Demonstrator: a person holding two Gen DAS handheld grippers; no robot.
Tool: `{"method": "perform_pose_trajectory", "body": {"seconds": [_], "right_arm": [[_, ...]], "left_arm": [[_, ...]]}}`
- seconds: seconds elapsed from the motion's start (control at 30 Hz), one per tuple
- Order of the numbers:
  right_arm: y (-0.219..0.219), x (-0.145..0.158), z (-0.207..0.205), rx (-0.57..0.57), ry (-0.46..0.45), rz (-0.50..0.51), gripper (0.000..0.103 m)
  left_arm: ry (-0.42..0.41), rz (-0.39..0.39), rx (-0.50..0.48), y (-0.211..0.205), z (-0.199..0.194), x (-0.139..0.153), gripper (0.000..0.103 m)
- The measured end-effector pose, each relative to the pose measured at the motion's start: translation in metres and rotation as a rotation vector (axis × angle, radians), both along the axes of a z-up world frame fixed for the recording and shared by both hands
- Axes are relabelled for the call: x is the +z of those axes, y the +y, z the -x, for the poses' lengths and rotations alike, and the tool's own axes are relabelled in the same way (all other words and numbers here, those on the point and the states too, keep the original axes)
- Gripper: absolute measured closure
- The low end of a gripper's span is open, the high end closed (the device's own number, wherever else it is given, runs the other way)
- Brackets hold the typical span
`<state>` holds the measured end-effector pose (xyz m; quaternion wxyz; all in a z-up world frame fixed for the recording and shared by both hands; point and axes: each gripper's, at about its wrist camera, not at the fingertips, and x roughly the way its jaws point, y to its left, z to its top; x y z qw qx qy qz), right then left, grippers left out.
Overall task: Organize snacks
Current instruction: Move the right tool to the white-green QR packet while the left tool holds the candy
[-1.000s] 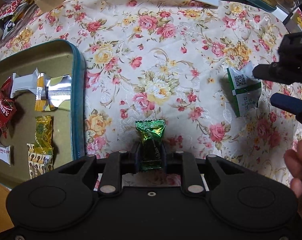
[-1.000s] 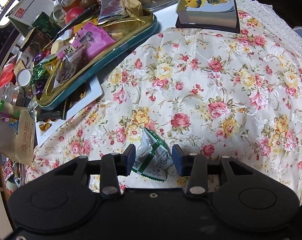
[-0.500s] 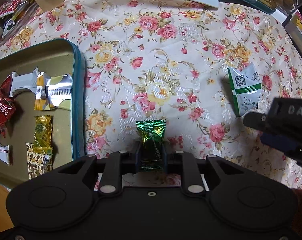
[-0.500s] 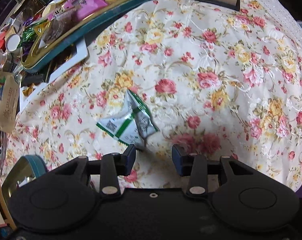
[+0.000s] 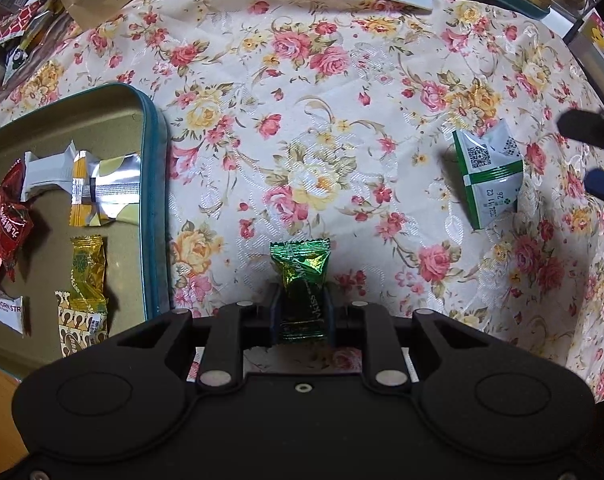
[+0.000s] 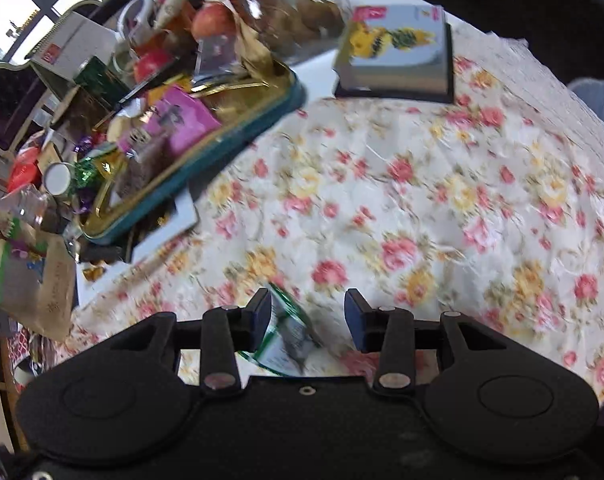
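- My left tongs (image 5: 302,312) are clamped on the green foil candy (image 5: 300,276), pinching its lower half so the crimped top stands free above the pads; they point down over the flowered cloth (image 5: 302,120) on the bench.
- My right tongs (image 6: 307,312) stand apart with nothing gripped. The white-and-green packet (image 6: 288,332) lies on the cloth low in the gap, close to the left pad; that view is blurred, so I cannot tell whether the pad touches it.
- Seen from the left camera, that packet (image 5: 487,178) lies on the cloth to the right, with my right tongs (image 5: 589,156) just beside its right edge.
- The step I judge to be in hand is carrying the green candy to the teal-rimmed tin tray (image 5: 158,200) on the left, which already holds a gold candy (image 5: 86,272), a red wrapper (image 5: 10,208) and a silver-and-yellow packet (image 5: 102,188).
- To do it well I should keep the pinch firm but not crushing, since foil is slippery and I grip only the lower half.
- I should lift clear of the tray's raised rim before crossing left, or the dangling wrapper end could catch on it.
- There is bare tray floor at the far end, near the rim; setting the candy there would avoid stacking it on the others.
- For the packet, I would centre it between the pads before closing, because it is puffy and creased and could squirt sideways from an off-centre squeeze.
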<state>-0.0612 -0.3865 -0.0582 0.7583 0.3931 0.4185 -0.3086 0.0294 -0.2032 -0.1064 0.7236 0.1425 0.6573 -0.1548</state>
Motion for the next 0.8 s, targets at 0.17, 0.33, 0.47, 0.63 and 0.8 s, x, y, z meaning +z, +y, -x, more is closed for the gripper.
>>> {"method": "perform_pose_trajectory", "body": {"seconds": [0.17, 0.33, 0.47, 0.63, 0.8], "right_arm": [[0.011, -0.016, -0.022, 0.029, 0.012, -0.011, 0.060], [0.017, -0.035, -0.023, 0.048, 0.096, 0.000, 0.060], [0.008, -0.045, -0.008, 0.001, 0.146, -0.043, 0.060], [-0.005, -0.054, 0.014, -0.051, 0.185, -0.118, 0.064], [-0.011, -0.043, 0.027, -0.046, 0.193, -0.097, 0.061]], "left_arm": [[0.007, 0.000, -0.006, -0.001, -0.002, -0.001, 0.074], [0.008, 0.002, -0.017, -0.001, -0.003, -0.002, 0.074], [0.005, -0.001, -0.017, -0.003, -0.002, -0.001, 0.074], [0.004, 0.002, -0.024, -0.002, -0.002, -0.002, 0.073], [0.002, 0.000, -0.029, -0.002, 0.000, -0.001, 0.073]]}}
